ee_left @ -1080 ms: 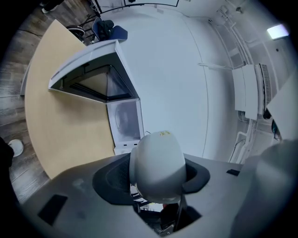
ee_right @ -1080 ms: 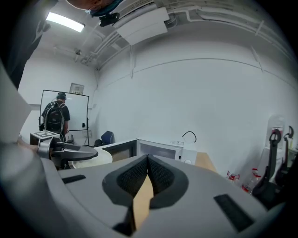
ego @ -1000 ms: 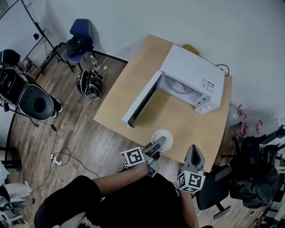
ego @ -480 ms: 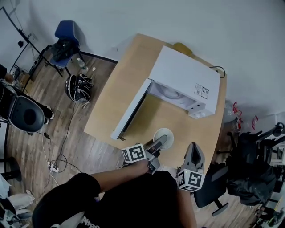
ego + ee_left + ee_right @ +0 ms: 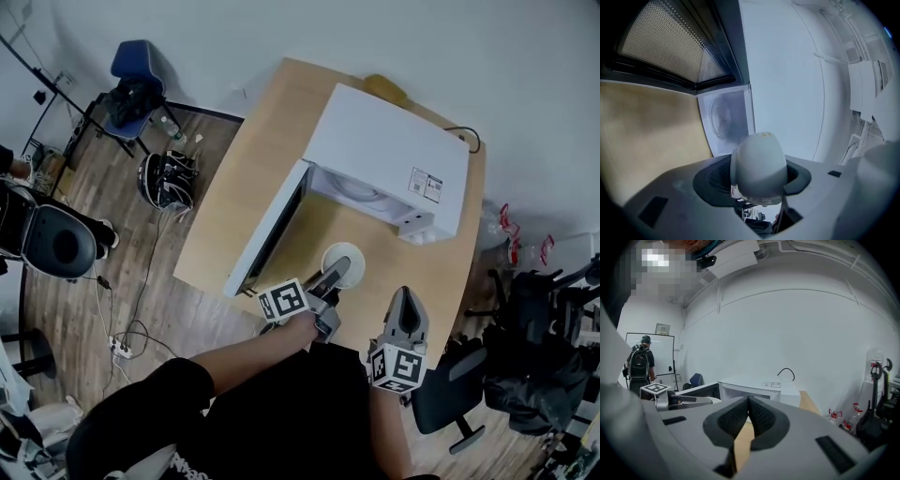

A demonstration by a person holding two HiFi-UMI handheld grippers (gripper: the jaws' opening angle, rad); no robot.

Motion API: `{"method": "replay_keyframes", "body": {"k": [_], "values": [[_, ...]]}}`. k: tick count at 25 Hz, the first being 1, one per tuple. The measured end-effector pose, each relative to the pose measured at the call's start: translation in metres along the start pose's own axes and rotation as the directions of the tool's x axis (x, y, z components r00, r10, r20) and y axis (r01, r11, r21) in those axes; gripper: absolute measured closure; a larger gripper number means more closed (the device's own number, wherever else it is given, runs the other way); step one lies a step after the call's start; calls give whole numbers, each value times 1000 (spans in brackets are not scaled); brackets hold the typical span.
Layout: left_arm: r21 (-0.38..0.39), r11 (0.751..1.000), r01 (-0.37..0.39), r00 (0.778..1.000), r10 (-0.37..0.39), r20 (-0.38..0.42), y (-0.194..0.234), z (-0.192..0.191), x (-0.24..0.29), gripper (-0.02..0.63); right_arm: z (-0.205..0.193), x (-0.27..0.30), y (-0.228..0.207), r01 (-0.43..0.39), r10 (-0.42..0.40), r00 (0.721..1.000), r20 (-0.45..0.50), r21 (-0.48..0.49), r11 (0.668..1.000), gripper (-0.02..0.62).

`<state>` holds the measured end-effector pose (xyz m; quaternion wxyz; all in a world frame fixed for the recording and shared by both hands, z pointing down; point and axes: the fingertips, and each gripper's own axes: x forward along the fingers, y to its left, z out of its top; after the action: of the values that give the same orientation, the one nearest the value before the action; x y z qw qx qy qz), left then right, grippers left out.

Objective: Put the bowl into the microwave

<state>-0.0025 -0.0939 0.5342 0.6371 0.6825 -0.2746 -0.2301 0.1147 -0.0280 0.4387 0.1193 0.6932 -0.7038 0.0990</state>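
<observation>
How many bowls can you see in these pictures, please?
1: the round white bowl, gripped by the left tool before the open white microwave; others may be hidden.

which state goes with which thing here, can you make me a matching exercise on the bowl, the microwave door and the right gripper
Things:
1 bowl
2 microwave door
3 right gripper

States:
a swung open
b shut, nothing between the jaws
c gripped by the left gripper

Pairs: 1-c, 2-a, 3-b
</observation>
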Motion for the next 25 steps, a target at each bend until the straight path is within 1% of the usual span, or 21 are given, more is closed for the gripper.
{"method": "replay_keyframes", "body": {"k": [5, 12, 17, 18, 21, 23, 25], "values": [[-9, 1000, -16, 998, 17, 60, 9, 18, 23, 373, -13, 34, -8, -31, 31, 999, -16, 3, 1000, 535], [-1, 999, -35, 997, 35, 76, 26, 37, 64, 373, -22, 81, -16, -72, 73, 997, -39, 23, 997, 535], [39, 995, -87, 992, 83, 98, 49, 55, 92, 373, -41, 114, -19, -91, 94, 992, -89, 37, 995, 535], [40, 995, -86, 992, 82, 101, 52, 57, 98, 373, -44, 119, -19, -96, 99, 990, -97, 31, 995, 535], [10, 999, -33, 993, 31, 113, 53, 63, 116, 373, -52, 132, -21, -105, 108, 987, -118, 32, 994, 535], [-2, 997, -75, 990, 75, 115, 66, 67, 123, 373, -58, 142, -24, -107, 111, 986, -126, 37, 994, 535], [6, 995, -99, 987, 98, 125, 75, 73, 132, 373, -63, 153, -27, -110, 114, 985, -131, 36, 993, 535]]}}
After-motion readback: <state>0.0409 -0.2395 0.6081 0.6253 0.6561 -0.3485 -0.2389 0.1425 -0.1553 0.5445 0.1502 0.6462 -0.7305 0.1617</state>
